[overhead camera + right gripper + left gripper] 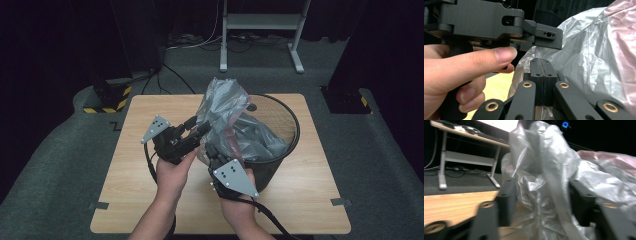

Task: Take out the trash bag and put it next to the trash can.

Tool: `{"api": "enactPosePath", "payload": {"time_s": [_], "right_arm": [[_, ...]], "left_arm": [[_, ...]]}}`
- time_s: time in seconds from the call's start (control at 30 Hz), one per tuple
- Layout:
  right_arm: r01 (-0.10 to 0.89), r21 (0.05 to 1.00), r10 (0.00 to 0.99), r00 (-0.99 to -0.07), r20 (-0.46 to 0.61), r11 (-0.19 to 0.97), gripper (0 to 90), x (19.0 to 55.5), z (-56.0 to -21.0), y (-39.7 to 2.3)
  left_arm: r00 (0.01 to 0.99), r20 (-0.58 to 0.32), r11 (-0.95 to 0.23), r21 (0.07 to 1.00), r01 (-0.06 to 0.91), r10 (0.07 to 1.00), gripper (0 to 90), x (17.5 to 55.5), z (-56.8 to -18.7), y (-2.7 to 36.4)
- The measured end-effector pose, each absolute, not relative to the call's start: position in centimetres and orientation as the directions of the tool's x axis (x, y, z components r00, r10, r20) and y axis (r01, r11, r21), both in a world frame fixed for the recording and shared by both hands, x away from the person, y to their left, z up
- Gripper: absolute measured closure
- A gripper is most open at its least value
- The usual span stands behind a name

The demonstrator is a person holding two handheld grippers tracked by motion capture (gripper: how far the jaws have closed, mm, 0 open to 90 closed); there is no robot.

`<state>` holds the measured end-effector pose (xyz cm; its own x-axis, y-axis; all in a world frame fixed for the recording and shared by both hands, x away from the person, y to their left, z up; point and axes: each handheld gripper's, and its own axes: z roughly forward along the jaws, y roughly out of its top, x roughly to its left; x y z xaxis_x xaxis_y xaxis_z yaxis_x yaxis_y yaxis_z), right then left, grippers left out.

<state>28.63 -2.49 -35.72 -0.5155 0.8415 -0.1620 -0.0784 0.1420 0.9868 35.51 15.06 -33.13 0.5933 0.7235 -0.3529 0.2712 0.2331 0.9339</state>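
A grey, see-through plastic bag (225, 100) with a pinkish band hangs partly inside a black wire mesh bin (296, 131) on the wooden table (150, 200); its upper part is bunched up above the rim. My left gripper (201, 128) is open at the bag's left side, and in the left gripper view the bag (541, 157) fills the gap between the jaws of the left gripper (541, 202). My right gripper (210, 151) is shut on the bag's lower edge; the right gripper (541, 70) has its jaws pressed together against the bag (584, 50). The left gripper (547, 36) sits just above.
The bin stands on the table's right half, near the far edge. A white desk frame (260, 22) and floor cables lie beyond the table. Black stands with yellow-black tape (107, 100) flank the far corners. Bare tabletop lies to the left and front.
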Motion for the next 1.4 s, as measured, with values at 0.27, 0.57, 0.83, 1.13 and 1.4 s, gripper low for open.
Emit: {"api": "enactPosePath", "payload": {"time_s": [0.27, 0.57, 0.83, 1.13, 1.4], "right_arm": [[-0.087, 0.985, 0.827, -0.536, -0.171, 0.147, 85.8, 28.5, -35.1, -2.9], [-0.126, 0.987, 0.824, -0.546, -0.150, 0.097, 72.4, 27.3, -32.5, -5.5], [-0.148, 0.986, 0.862, -0.486, -0.142, 0.079, 69.1, 27.0, -30.5, -9.6], [-0.121, 0.984, 0.905, -0.390, -0.170, 0.132, 65.5, 27.3, -30.7, -14.4], [-0.079, 0.987, 0.938, -0.309, -0.157, 0.139, 62.1, 27.6, -31.9, -18.5]], "left_arm": [[0.617, -0.287, 0.175, 0.956, 0.237, 0.733, 82.4, 35.3, -32.7, 14.3], [0.599, -0.255, 0.173, 0.966, 0.193, 0.759, 88.5, 35.1, -32.2, 13.6], [0.594, -0.241, 0.185, 0.971, 0.154, 0.767, 89.2, 35.1, -31.7, 13.1], [0.599, -0.199, 0.169, 0.980, 0.107, 0.776, 89.5, 35.1, -30.5, 12.1], [0.610, -0.161, 0.159, 0.986, 0.058, 0.776, 89.5, 35.1, -29.1, 11.3]]}}
